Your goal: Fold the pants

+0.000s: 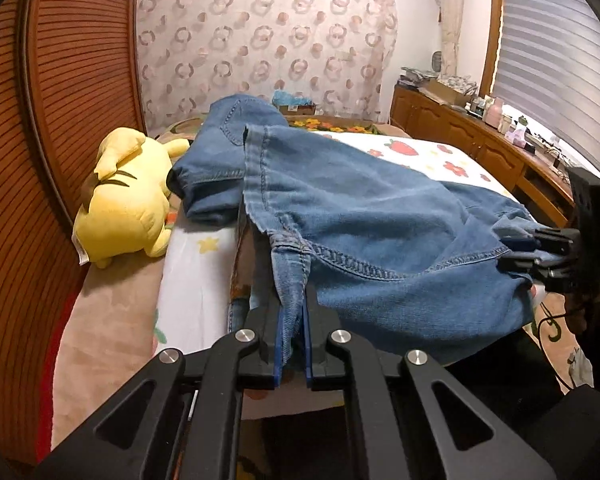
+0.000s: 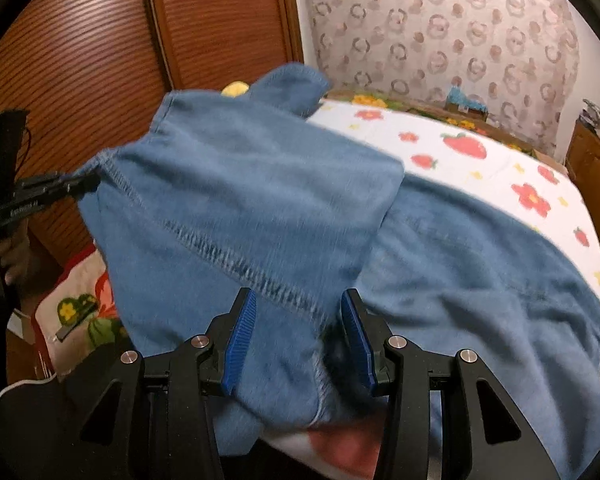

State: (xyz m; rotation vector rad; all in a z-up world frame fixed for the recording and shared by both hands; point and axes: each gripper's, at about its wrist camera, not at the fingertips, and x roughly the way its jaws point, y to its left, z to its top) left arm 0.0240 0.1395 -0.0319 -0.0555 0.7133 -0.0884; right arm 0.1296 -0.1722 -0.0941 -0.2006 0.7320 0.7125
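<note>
Pinching a seam of the jeans [image 1: 380, 216] between closed pads, the left gripper [image 1: 291, 320] is holding that denim up off the bed [image 1: 196, 280]. The right gripper [image 2: 300, 332] is standing with its jaws partly apart around another fold; whether its pads [image 2: 240, 340] are pressing the cloth I cannot tell. Beyond, the jeans are trailing across the strawberry sheet [image 2: 480, 168] toward the far edge. A yellow plush [image 1: 124, 200] is lying by the bed's left edge, touching the jeans.
</note>
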